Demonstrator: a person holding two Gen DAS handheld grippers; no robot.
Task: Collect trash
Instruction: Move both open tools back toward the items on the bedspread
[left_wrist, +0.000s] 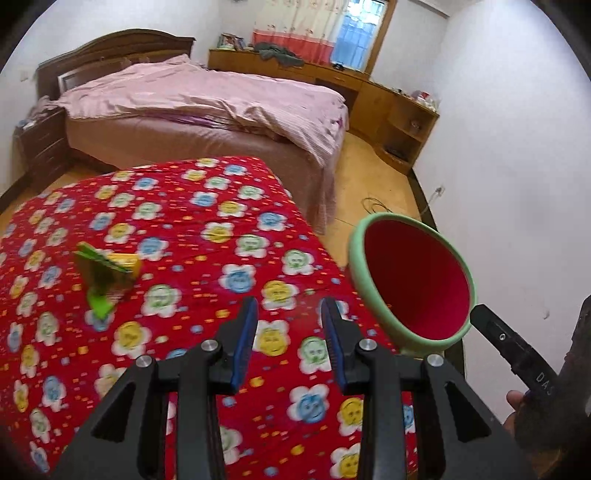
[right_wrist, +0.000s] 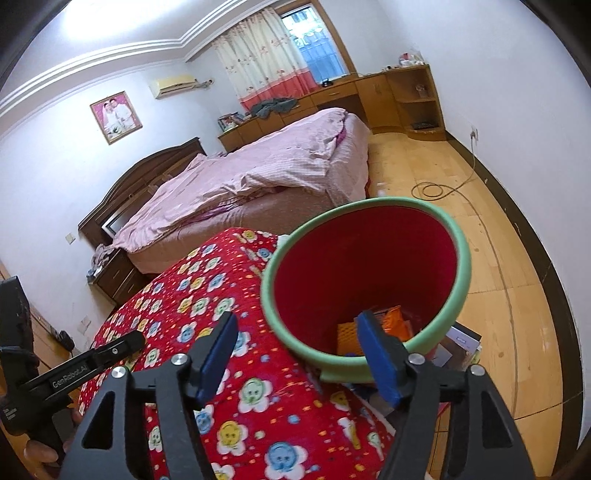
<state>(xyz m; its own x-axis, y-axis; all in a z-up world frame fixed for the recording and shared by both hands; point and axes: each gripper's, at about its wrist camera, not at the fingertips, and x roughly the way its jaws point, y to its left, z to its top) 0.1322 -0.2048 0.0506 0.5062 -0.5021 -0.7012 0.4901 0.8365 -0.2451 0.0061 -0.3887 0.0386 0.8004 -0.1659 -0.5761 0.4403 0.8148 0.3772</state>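
Observation:
A crumpled green and yellow packet (left_wrist: 107, 273) lies on the red flowered quilt (left_wrist: 207, 206), to the left of and beyond my left gripper (left_wrist: 289, 308). That gripper is open above the quilt, nothing between its blue pads. A round bin (left_wrist: 355, 254) with a green rim and red inside stands at the quilt's right edge. In the right wrist view my right gripper (right_wrist: 297, 317) is open wide over the bin's (right_wrist: 269, 291) near rim, holding nothing. Orange and yellow trash (right_wrist: 397, 321) lies at the bin's bottom.
A bed with a pink cover (left_wrist: 207, 99) stands beyond the quilt, with wooden cabinets (left_wrist: 399, 107) along the far wall. A cable (right_wrist: 436, 190) coils on the wooden floor. Boxes (right_wrist: 463, 339) sit right of the bin. A hand holds the left gripper's body (right_wrist: 70, 373).

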